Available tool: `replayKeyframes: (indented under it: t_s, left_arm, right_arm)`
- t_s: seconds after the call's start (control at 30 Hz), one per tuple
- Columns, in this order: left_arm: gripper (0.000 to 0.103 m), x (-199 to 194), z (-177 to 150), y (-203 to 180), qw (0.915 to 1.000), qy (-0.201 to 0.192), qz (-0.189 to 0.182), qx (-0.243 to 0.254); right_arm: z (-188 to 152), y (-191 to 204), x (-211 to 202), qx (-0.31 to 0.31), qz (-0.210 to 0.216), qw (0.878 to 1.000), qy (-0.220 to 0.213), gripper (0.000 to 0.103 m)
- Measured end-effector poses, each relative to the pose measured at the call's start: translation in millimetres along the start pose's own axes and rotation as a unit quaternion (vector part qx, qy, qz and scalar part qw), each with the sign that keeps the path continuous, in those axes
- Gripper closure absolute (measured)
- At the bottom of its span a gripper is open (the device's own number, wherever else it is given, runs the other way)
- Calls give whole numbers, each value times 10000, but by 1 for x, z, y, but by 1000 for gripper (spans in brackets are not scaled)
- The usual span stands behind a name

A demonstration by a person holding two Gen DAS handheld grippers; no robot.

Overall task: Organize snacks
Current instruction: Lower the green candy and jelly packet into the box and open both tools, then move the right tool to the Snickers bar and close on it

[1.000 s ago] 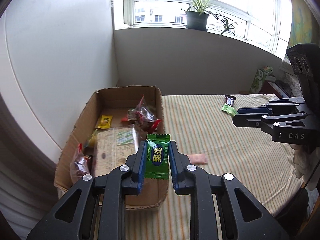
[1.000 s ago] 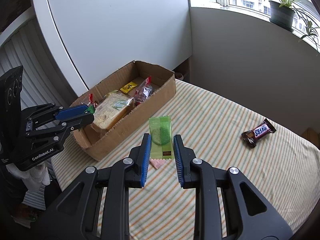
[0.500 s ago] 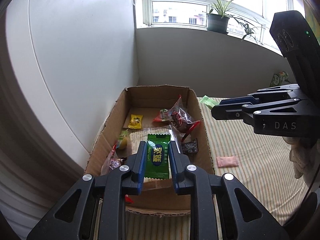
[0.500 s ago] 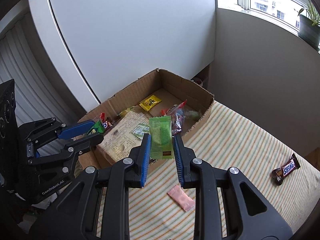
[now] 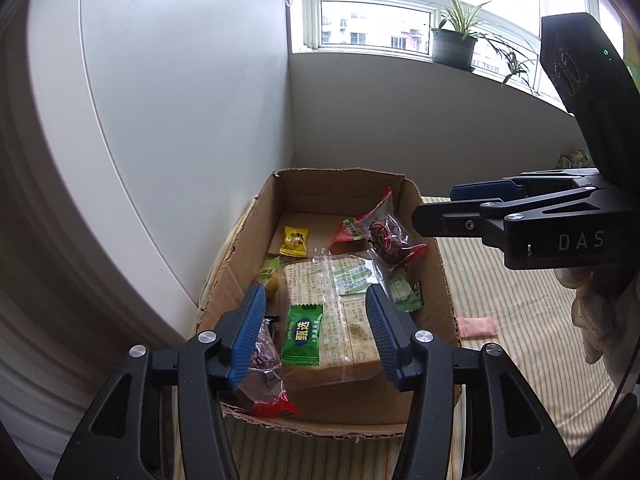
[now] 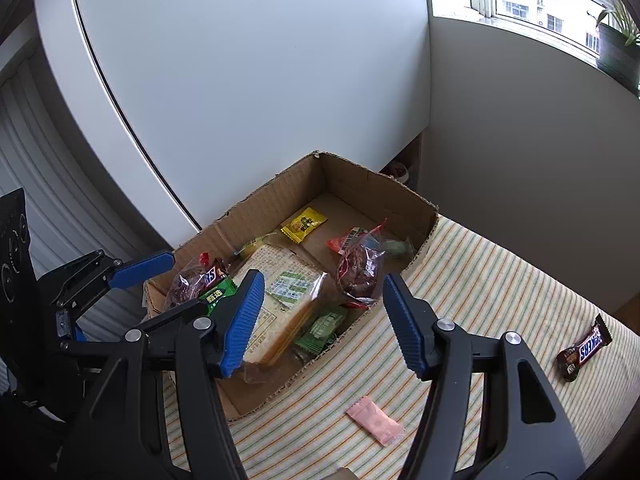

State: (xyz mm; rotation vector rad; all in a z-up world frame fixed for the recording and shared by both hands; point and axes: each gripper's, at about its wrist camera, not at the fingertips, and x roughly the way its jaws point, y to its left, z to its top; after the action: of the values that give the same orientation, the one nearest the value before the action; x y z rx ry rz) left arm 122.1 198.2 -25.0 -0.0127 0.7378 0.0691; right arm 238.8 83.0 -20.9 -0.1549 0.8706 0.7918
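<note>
An open cardboard box (image 5: 348, 174) (image 6: 372, 184) holds several snacks, among them a big cracker pack (image 5: 332, 308) (image 6: 280, 296). My left gripper (image 5: 314, 332) hangs over the box's near end, its jaws opening. A dark green candy packet (image 5: 302, 334) (image 6: 218, 292) lies loose on the cracker pack between them, touched by neither pad. My right gripper (image 6: 324, 320) is over the box's right wall, jaws also opening. Below it a pale green packet (image 6: 322, 328) (image 5: 402, 290) rests inside the box, free of the pads.
On the striped cloth (image 6: 500, 292) right of the box lie a pink packet (image 6: 374, 420) (image 5: 478, 326) and a Snickers bar (image 6: 584, 350). A white curved panel (image 5: 160, 120) stands close on the box's left. A potted plant (image 5: 456, 42) is on the windowsill.
Both grippers came over the box and opened. The dark green packet left the left jaws and the pale green one left the right jaws; both now lie in the box.
</note>
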Motion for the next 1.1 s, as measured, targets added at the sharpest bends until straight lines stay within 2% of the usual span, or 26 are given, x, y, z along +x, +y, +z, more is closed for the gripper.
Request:
replayKeyframes:
  t_s: [0.13, 0.33, 0.6, 0.97, 1.1]
  left_arm:
    - [49, -4, -2, 0, 10000, -24, -19, -84]
    - [49, -10, -4, -9, 9999, 20, -120, -62]
    - [49, -22, -9, -32, 9995, 42, -312, 15]
    - [49, -35, -30, -79, 9969, 250, -700, 273]
    - [49, -38, -43, -95, 9952, 382, -840, 326]
  right_arm:
    - [-4, -8, -10, 77, -53, 9999, -44, 32]
    - [-19, -30, -35, 239, -222, 9994, -118, 31]
    - [-55, -76, -74, 679, -488, 9963, -174, 31]
    - [-113, -162, -140, 1582, -1069, 9809, -368, 31]
    - [-124, -185, -152, 1852, -1205, 9746, -369, 31]
